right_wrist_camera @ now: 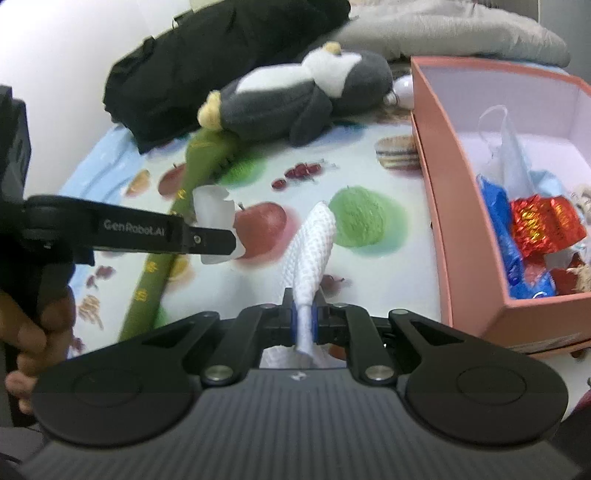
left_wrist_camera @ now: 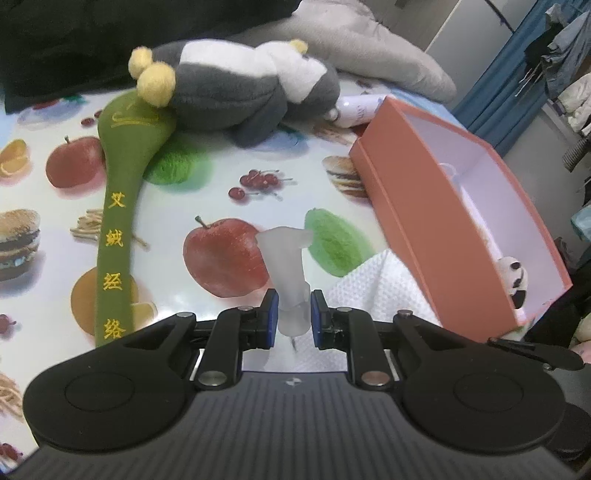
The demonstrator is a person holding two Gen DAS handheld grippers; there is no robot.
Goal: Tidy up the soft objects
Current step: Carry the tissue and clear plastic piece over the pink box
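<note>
My left gripper [left_wrist_camera: 294,318] is shut on a frosted translucent soft piece [left_wrist_camera: 286,266], held above the fruit-print tablecloth [left_wrist_camera: 221,158]. From the right wrist view that gripper [right_wrist_camera: 226,240] comes in from the left with the piece [right_wrist_camera: 212,212] in it. My right gripper [right_wrist_camera: 304,317] is shut on a white waffle-textured cloth [right_wrist_camera: 312,243], which sticks forward over the table; the cloth [left_wrist_camera: 380,288] also shows beside the box. An orange box [right_wrist_camera: 454,206] stands open at the right. A grey and white penguin plush [left_wrist_camera: 240,85] and a long green plush stick [left_wrist_camera: 116,221] lie further back.
The box [left_wrist_camera: 424,229] holds plastic bags, a red wrapper [right_wrist_camera: 546,225], blue wrappers and a small panda toy [left_wrist_camera: 513,280]. A white bottle [left_wrist_camera: 356,109] lies behind the penguin. A black bag [right_wrist_camera: 221,55] and a grey cushion [right_wrist_camera: 443,33] line the back. A hand [right_wrist_camera: 37,332] grips the left tool.
</note>
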